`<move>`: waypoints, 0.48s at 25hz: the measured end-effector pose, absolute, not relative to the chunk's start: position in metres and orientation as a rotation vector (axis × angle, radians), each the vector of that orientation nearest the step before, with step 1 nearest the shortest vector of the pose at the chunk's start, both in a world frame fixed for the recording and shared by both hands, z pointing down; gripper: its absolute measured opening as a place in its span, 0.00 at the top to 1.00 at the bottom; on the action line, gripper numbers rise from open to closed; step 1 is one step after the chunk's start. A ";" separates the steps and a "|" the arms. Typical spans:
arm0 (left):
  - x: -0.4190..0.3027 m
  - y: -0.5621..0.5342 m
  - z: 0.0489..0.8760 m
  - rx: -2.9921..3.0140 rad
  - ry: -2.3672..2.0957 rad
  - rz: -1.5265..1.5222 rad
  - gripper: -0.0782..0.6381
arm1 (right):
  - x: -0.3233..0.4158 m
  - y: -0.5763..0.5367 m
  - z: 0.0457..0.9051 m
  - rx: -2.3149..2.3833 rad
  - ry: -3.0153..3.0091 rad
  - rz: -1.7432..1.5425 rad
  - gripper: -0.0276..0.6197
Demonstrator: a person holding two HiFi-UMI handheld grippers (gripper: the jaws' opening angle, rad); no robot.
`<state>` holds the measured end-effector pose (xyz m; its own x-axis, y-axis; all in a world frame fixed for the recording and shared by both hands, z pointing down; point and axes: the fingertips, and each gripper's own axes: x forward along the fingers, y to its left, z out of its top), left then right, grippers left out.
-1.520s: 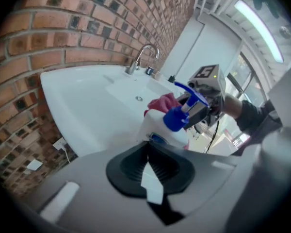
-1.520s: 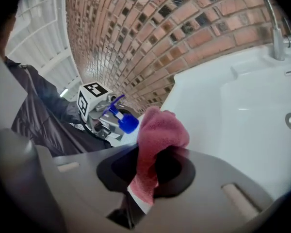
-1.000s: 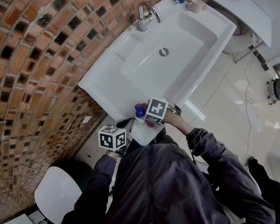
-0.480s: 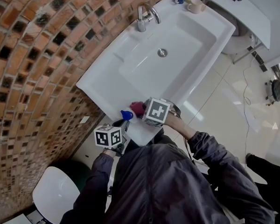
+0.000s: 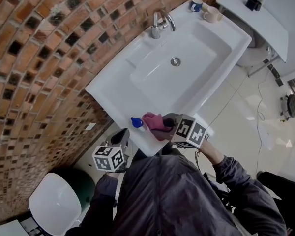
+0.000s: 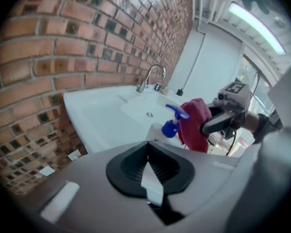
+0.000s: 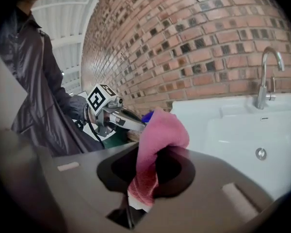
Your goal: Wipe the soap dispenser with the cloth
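Observation:
The soap dispenser [image 5: 136, 122], a white bottle with a blue pump head [image 6: 173, 123], stands on the near left corner of the white sink [image 5: 113, 87]. My right gripper [image 5: 168, 123] is shut on the pink cloth [image 5: 154, 123], which hangs bunched just right of the pump. Seen from the right gripper, the cloth [image 7: 160, 135] rises out of the closed jaws and hides most of the pump. My left gripper [image 5: 123, 135] is a little below and left of the dispenser, pointing at it, with its jaws shut and nothing seen between them [image 6: 153, 178].
A chrome faucet [image 5: 160, 23] stands at the sink's back edge and the drain [image 5: 175, 61] sits in the basin. Two cups [image 5: 203, 10] are on the far right corner. A brick wall [image 5: 44, 58] runs along the left. A white round seat [image 5: 56, 200] is lower left.
My right gripper has lifted and drawn right with the cloth, uncovering the blue pump. My left gripper has pulled back down-left in the head view.

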<state>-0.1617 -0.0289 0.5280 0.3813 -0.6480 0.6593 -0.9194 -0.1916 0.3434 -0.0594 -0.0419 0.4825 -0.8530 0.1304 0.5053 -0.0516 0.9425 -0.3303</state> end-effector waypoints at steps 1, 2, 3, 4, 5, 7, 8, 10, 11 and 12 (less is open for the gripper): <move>-0.160 -0.026 0.513 1.960 -1.387 0.474 0.89 | -0.053 -0.037 0.473 -0.042 -2.584 0.442 0.86; -0.156 -0.023 0.500 1.992 -1.416 0.468 0.89 | -0.049 -0.032 0.464 -0.029 -2.616 0.436 0.86; -0.151 -0.021 0.489 2.026 -1.435 0.470 0.89 | -0.047 -0.027 0.456 -0.020 -2.648 0.432 0.86; -0.144 -0.019 0.482 2.062 -1.443 0.481 0.89 | -0.046 -0.023 0.450 -0.014 -2.675 0.421 0.86; -0.137 -0.018 0.477 2.097 -1.440 0.498 0.89 | -0.047 -0.019 0.445 -0.010 -2.694 0.398 0.86; -0.125 -0.015 0.476 2.146 -1.416 0.537 0.89 | -0.051 -0.012 0.440 0.004 -2.703 0.346 0.86; -0.121 -0.014 0.477 2.157 -1.404 0.549 0.89 | -0.052 -0.010 0.441 0.014 -2.701 0.334 0.86; -0.116 -0.012 0.477 2.163 -1.391 0.556 0.89 | -0.053 -0.006 0.442 0.024 -2.701 0.345 0.86; -0.115 -0.012 0.477 2.164 -1.389 0.555 0.89 | -0.054 -0.004 0.442 0.024 -2.704 0.351 0.86; -0.114 -0.011 0.476 2.166 -1.388 0.552 0.89 | -0.053 -0.003 0.442 0.022 -2.706 0.351 0.86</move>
